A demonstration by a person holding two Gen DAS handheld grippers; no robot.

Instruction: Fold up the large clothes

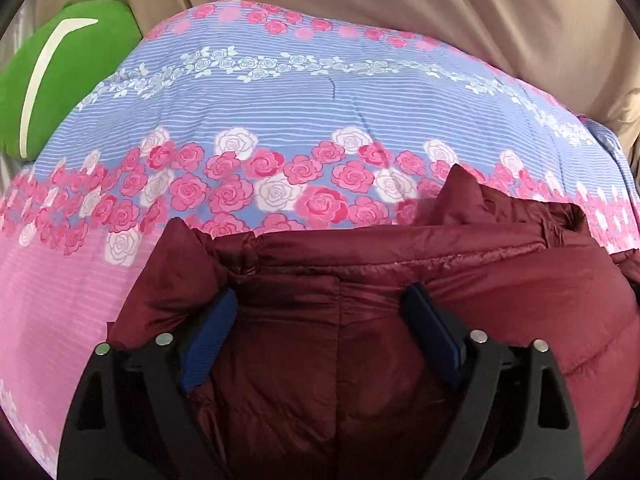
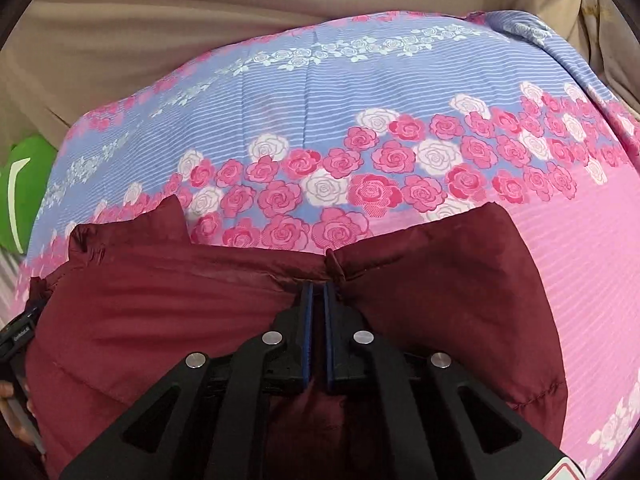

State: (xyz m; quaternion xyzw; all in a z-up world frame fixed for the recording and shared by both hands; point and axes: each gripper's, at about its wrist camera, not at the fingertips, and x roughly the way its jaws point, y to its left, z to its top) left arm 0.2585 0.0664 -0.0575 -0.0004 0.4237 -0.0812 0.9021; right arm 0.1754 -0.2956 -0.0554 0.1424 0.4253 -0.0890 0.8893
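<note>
One maroon puffer jacket (image 1: 360, 320) lies on a bed covered by one rose-print quilt (image 1: 280, 100), spread for folding. The right claw (image 2: 316, 296) is clamped together on the jacket's folded edge; the left claw (image 1: 320, 304) stands wide apart over the fabric. One green cushion (image 1: 64, 72) sits beside the quilt.

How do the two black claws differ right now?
The left gripper stands wide open over the maroon jacket; the right gripper is shut, seemingly pinching a fold at the jacket's edge. Both have blue pads and point down over the rose-patterned bedspread.
</note>
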